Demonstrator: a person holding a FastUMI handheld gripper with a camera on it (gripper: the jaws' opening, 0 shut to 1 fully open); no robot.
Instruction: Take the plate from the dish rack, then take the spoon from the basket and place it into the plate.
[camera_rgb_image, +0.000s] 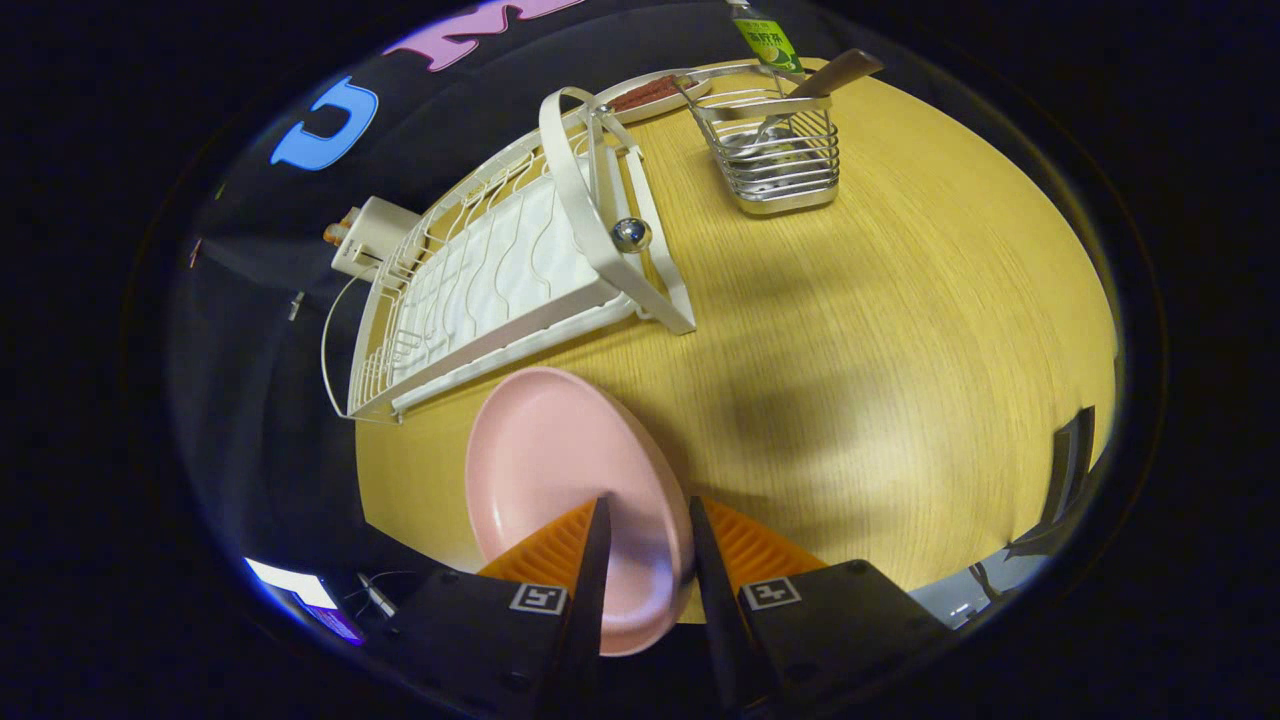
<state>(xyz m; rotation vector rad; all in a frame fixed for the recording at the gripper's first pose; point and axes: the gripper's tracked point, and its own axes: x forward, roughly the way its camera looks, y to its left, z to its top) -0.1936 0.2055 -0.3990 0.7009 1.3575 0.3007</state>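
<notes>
A pink plate (560, 470) is tilted above the wooden table (900, 330), its rim caught between my fingers. My gripper (648, 510) is shut on that rim. The empty white dish rack (490, 280) lies just beyond the plate, to the left. Further off stands a wire basket (785, 160) holding a spoon (835, 72), whose wooden handle sticks out over the basket's top; its bowl is hidden among the wires.
A bottle with a green label (765, 40) stands behind the basket. A small dish with something red on it (650, 95) sits beside the rack's far end. A white box (370, 235) lies off the rack's left side.
</notes>
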